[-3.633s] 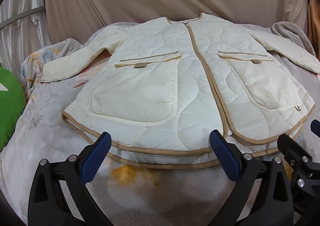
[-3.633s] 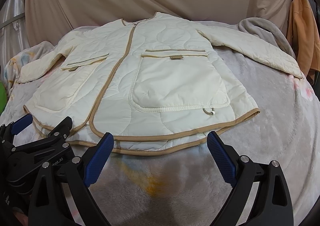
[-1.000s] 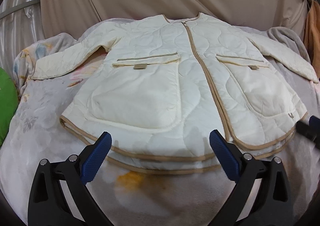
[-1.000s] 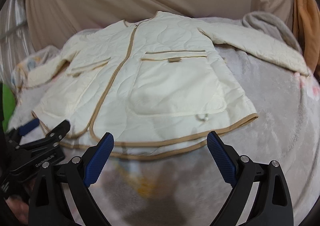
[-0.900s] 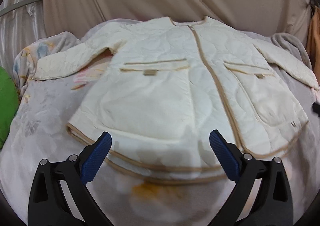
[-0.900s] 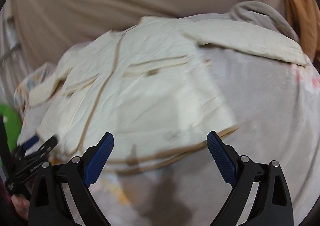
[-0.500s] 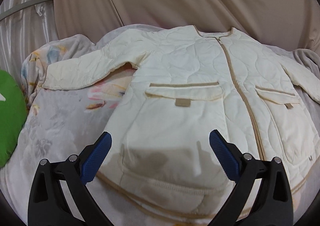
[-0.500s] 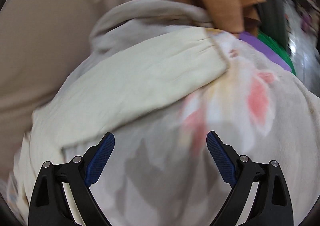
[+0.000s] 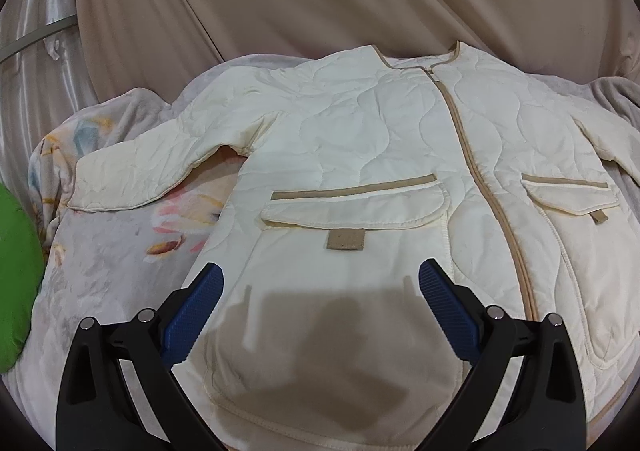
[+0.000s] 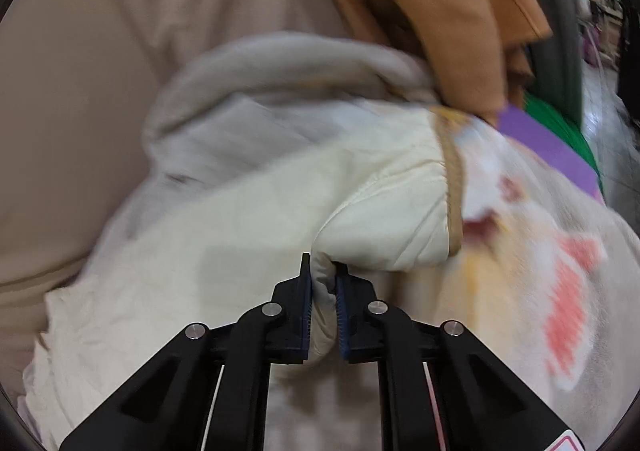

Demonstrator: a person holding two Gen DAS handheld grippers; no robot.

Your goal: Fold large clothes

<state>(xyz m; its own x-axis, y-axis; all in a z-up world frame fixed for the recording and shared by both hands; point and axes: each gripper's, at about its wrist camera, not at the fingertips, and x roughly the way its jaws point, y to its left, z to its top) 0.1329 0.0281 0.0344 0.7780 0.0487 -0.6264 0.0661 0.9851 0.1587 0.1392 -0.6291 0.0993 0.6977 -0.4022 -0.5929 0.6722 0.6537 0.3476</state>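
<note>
Having swung right and clamped shut on the jacket's right sleeve (image 10: 320,211) near its cuff, the right gripper (image 10: 323,307) looked ready to start the first fold, while the left gripper (image 9: 320,311) hung open over the near left pocket (image 9: 352,251).

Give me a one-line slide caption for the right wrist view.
Right gripper shut on the cream jacket sleeve near its tan cuff, above a floral blanket.

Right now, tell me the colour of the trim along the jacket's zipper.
Tan, on the cream jacket; the trim shows best in the left wrist view.
</note>
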